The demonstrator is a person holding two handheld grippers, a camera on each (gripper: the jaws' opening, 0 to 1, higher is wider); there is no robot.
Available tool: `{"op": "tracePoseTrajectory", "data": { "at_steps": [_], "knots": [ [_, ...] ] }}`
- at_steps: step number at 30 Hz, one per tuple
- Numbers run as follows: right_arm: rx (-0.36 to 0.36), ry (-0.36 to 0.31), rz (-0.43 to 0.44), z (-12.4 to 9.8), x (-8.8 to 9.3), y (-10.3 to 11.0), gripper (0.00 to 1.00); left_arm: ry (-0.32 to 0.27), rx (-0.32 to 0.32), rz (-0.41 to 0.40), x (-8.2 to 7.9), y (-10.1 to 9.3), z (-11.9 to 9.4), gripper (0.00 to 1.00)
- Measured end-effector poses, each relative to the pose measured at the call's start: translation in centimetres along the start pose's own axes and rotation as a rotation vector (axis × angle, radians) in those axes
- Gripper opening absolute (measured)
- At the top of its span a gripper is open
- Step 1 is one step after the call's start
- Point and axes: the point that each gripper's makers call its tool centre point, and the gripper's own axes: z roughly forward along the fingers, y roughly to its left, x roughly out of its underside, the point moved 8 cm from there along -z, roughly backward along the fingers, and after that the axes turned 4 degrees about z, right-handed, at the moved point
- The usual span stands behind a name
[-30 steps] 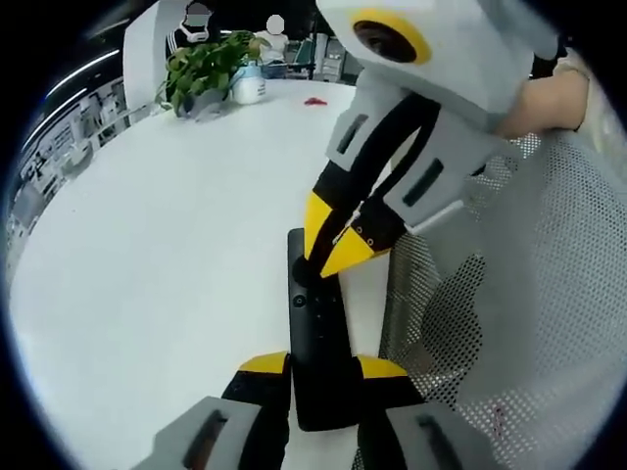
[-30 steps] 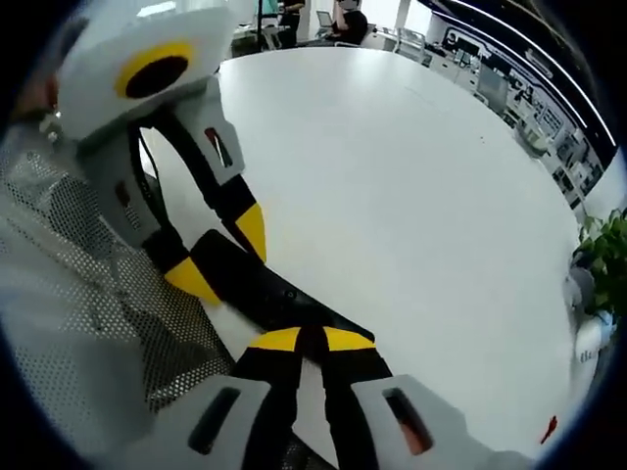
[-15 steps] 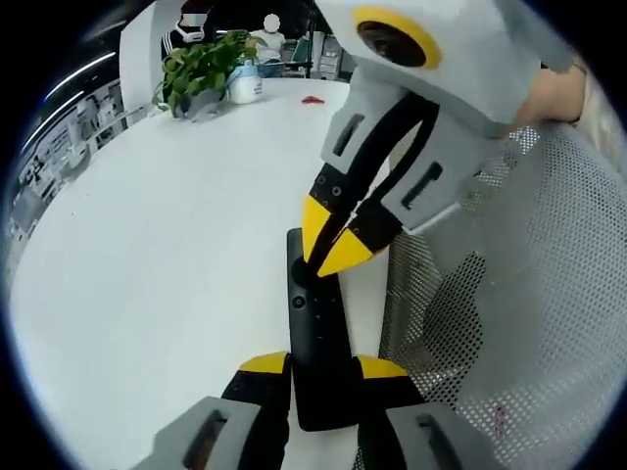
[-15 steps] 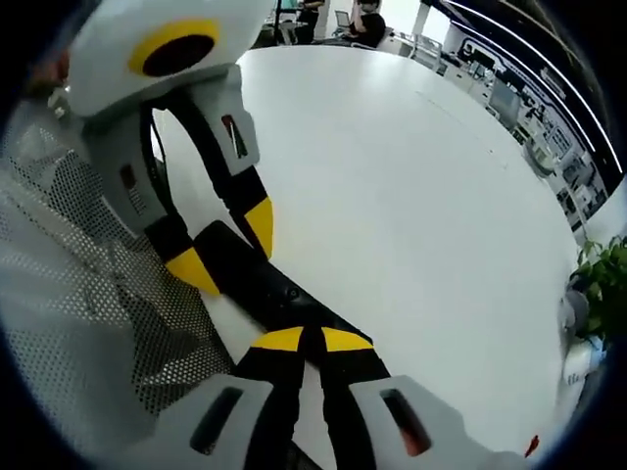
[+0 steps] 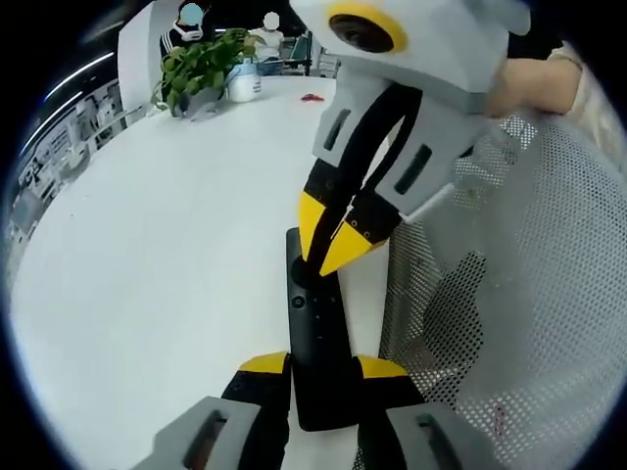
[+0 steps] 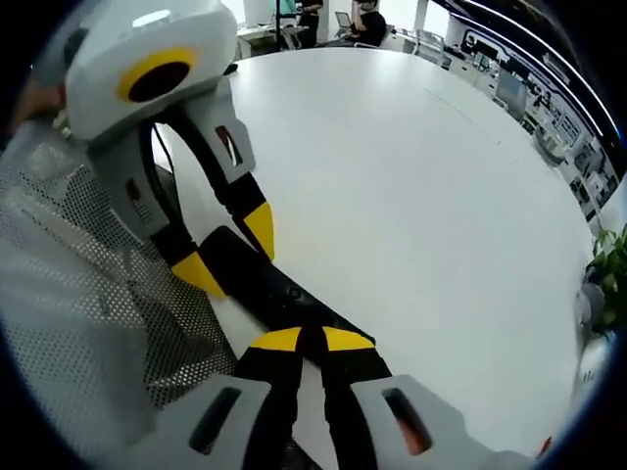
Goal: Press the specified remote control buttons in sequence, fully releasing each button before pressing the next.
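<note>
One black remote (image 5: pixel 315 338) lies flat on the white round surface (image 5: pixel 157 245), close to its near edge and just beside a grey mesh chair back (image 5: pixel 509 323). My left gripper (image 5: pixel 323 367) holds the remote's near end: its two yellow-tipped fingers (image 5: pixel 265 364) sit one on each long side, closed against the remote. In the right gripper view this same left gripper (image 6: pixel 230 250) comes in from the left, its two yellow tips straddling the far end of the remote (image 6: pixel 279 294). My right gripper (image 6: pixel 302 340) has its two fingers (image 6: pixel 277 340) pressed together, tips touching, with nothing between them; the joined tips rest on top of the remote. In the left gripper view the right gripper (image 5: pixel 328 240) comes down from above, its closed yellow point on the remote's upper part, just beyond a small round button (image 5: pixel 299 302). Whether a button is pushed down under the point I cannot tell. Far across the surface: one leafy green plant (image 5: pixel 201 64), one white container (image 5: pixel 245 86) beside it, one small red thing (image 5: pixel 313 99) well apart from both. Two people (image 5: pixel 196 24) sit beyond the far edge.
</note>
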Motion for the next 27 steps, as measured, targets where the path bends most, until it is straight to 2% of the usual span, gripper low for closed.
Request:
{"op": "tracePoseTrajectory", "data": {
  "at_steps": [14,18,27],
  "knots": [
    [-0.011,0.026,-0.027,0.49,-0.64,-0.44,0.00,-0.005,0.005,-0.002,0.01,0.02,-0.02,0.24],
    [0.008,0.051,-0.097,0.55,-0.84,-0.14,0.00,-0.012,0.011,-0.009,0.07,0.10,-0.05,0.24],
    [-0.015,0.037,-0.097,0.56,-0.71,-0.43,0.00,-0.020,0.019,-0.011,0.13,0.20,-0.09,0.25]
  ]
}}
